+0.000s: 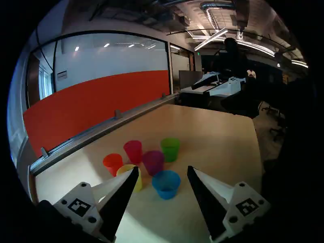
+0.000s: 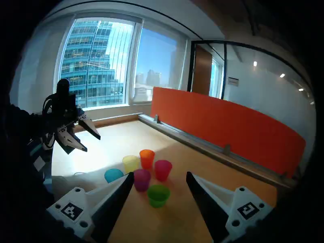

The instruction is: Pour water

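cups (image 2: 141, 179): six small plastic cups stand upright in a tight cluster on the bench (image 1: 218, 137), each just beside its neighbours. in the left gripper view the blue cup (image 1: 166, 184) is nearest, the purple cup (image 1: 153, 162) is just behind it, and the orange cup (image 1: 112, 163), pink cup (image 1: 133, 151) and green cup (image 1: 170, 148) form the far row. contents: neither view shows whether any cup holds water.

left tool (image 1: 162, 167): fingers apart, holding nothing. it is above the bench and aimed so that the blue cup sits in the gap between the fingers. judgement: this alignment suits a grasp on the blue cup, which has free space on the approach side.

right tool (image 2: 160, 174): fingers apart, holding nothing. it faces the cluster from the opposite side, so the green cup is nearest and lies between its fingers. the yellow cup (image 2: 131, 163) stands in the far row beside the orange cup. the left tool appears in this view raised above the bench, its fingers spread.

judgement: the task is at the approach stage, as no cup is lifted or tilted. the two tools come in from opposite sides, so each can take an outer cup without crossing the other.

risk: the cups stand so close that a finger entering the cluster may knock a neighbour.
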